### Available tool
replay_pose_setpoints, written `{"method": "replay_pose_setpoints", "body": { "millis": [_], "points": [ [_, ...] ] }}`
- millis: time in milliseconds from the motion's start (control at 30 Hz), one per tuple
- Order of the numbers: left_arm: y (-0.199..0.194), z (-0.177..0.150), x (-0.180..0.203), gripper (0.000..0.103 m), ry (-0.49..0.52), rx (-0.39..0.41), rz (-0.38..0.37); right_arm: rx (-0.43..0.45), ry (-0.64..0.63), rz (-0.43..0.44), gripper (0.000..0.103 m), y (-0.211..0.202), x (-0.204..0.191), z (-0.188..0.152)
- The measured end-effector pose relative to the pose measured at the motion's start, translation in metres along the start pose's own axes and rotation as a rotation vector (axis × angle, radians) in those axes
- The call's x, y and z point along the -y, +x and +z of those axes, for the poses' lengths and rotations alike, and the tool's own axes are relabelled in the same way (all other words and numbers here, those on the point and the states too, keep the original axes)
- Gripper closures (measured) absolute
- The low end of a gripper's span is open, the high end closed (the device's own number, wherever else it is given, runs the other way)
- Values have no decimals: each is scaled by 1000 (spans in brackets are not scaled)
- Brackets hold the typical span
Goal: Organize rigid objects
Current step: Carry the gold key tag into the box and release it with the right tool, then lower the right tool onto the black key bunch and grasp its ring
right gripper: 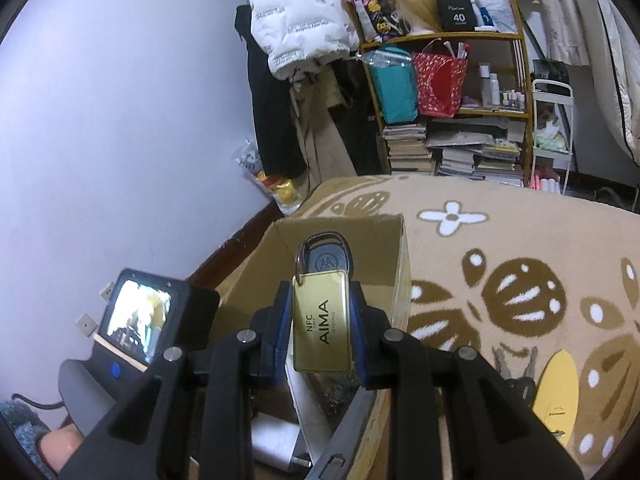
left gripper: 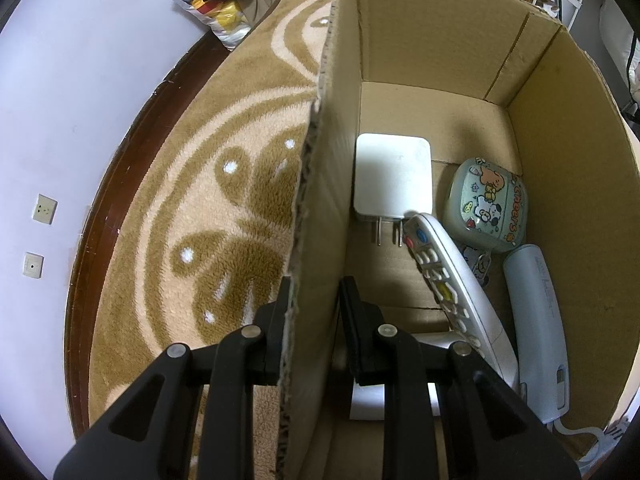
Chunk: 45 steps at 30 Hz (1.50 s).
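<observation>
Cardboard box [left gripper: 440,40] sits on patterned rug [left gripper: 192,208] beside wall [left gripper: 60,100].

The cardboard box [left gripper: 440,60] stands on the rug [left gripper: 200,200], the wall [left gripper: 60,120] to its left. In the box, the charger [left gripper: 394,176] lies by the left side, the earbud case [left gripper: 486,206] to its right, and the remote [left gripper: 452,284] and handheld device [left gripper: 534,320] lie nearer, side by side
</observation>
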State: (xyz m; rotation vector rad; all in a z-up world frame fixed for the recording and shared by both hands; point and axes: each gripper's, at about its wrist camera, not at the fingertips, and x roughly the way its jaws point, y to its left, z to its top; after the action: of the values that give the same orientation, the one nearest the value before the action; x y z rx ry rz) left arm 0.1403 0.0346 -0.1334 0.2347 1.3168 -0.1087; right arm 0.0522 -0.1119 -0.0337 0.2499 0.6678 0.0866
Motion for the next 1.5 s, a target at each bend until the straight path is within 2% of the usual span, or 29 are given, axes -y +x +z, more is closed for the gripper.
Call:
{"method": "replay_pose_setpoints", "body": {
  "millis": [333, 633, 700, 767, 900, 933, 967, 1100, 1267, 1500],
  "points": [
    [1, -1, 0, 81, 1, -1, -2, -52, -16, -38, 75, 8, -1, -5],
    [3, -1, 1, 81, 4, -7, -2, -20, -50, -58, 75, -4, -6, 2],
    [3, 0, 1, 81, 2, -9, -5, -16, -80, -89, 70, -8, -7, 5],
    [3, 0, 0, 81, 4, -7, -6, 2, -88, -121, 47, -16, -4, 9],
    [3, -1, 1, 81, 8, -6, -2, 62, -44, -173, 17, -40, 14, 14],
    [3, -2, 1, 81, 8, -6, -2, 65, -33, -194, 6, -43, 19, 15],
    [3, -1, 1, 81, 9, -6, -3, 65, -26, -219, 0, -45, 23, 15],
    [3, -1, 1, 81, 7, -8, -4, 26, 12, -285, 0, -46, 44, 11],
    [4, -2, 0, 81, 6, -8, -7, -67, 56, -302, 0, -33, 64, -4],
    [5, -1, -1, 81, 8, -11, -7, -152, 85, -313, 0, -17, 79, -22]
  ]
}}
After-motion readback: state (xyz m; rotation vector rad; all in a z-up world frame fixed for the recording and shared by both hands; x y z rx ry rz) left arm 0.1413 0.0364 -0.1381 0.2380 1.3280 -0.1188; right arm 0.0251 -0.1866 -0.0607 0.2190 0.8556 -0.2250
